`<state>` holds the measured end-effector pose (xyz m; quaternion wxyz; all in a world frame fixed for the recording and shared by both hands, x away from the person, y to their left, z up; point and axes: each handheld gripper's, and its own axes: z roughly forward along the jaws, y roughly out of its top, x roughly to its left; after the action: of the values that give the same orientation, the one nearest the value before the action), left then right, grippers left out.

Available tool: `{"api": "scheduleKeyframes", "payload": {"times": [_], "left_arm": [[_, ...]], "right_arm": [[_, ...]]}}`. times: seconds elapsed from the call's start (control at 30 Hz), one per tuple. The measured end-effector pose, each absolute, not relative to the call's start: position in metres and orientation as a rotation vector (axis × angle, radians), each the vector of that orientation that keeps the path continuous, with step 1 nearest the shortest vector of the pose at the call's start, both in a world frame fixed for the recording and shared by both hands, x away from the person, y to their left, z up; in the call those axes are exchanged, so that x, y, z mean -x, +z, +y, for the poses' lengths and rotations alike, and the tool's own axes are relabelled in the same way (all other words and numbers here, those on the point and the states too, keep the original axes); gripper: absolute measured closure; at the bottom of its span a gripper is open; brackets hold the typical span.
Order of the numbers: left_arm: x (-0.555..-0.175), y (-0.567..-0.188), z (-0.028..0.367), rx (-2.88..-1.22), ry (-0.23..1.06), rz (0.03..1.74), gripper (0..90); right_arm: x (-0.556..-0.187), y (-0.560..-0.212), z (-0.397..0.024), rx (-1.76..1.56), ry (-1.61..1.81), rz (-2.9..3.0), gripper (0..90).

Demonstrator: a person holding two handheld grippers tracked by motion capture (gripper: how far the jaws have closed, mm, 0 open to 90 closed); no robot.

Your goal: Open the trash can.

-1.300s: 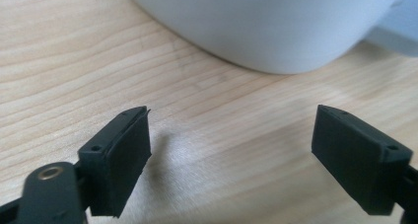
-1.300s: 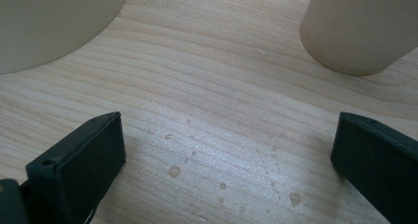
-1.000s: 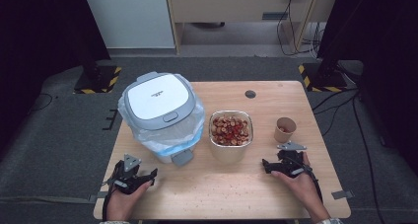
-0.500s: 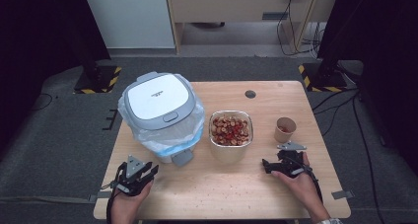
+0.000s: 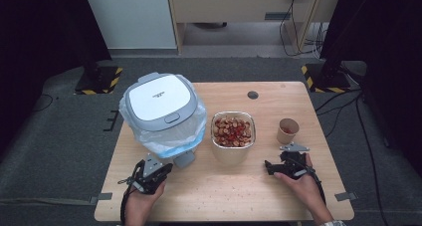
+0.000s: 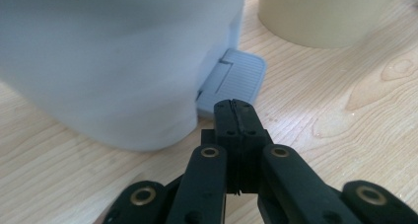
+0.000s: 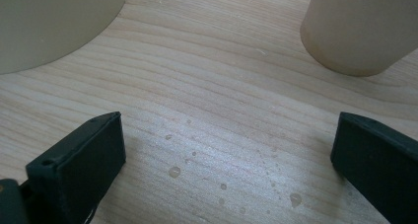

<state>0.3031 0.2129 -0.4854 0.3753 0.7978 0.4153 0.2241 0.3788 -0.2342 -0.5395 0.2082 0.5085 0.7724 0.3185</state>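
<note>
— Aiming at the grey ribbed foot pedal (image 6: 231,80) of the white lidded plastic bin (image 5: 161,111), the left gripper (image 6: 235,107) has just clenched its jaws empty, likely to press it.

— And the right gripper (image 5: 273,167)?

— Released, resting right of the bin, near the small paper cup (image 5: 287,130).

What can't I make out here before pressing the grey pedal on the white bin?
- Inside of the white lidded pedal bin: high view, shut lid covers it.
- Grey ribbed foot pedal: left gripper view, its hinge end hidden behind the blurred bin wall.
- Small brown paper cup: high view, contents too small to identify.
</note>
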Motion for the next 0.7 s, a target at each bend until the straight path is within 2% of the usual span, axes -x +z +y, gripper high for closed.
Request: {"api": "scheduleKeyframes", "payload": {"times": [0.23, 0.4, 0.53, 0.7], "left_arm": [[-0.311, -0.488, 0.197, -2.052, 0.603, 1.056, 90.0], [-0.322, -0.493, 0.185, -2.121, 0.612, 0.964, 90.0], [-0.328, -0.500, 0.174, -2.096, 0.586, 1.033, 90.0], [-0.336, -0.505, 0.168, -2.113, 0.622, 1.025, 90.0]], "right_arm": [[-0.379, -0.539, -0.234, -1.415, 0.886, 2.150, 0.6], [-0.379, -0.539, -0.234, -1.414, 0.886, 2.150, 0.6], [-0.379, -0.539, -0.234, -1.415, 0.886, 2.150, 0.6], [-0.379, -0.539, -0.234, -1.415, 0.886, 2.150, 0.6]]}}
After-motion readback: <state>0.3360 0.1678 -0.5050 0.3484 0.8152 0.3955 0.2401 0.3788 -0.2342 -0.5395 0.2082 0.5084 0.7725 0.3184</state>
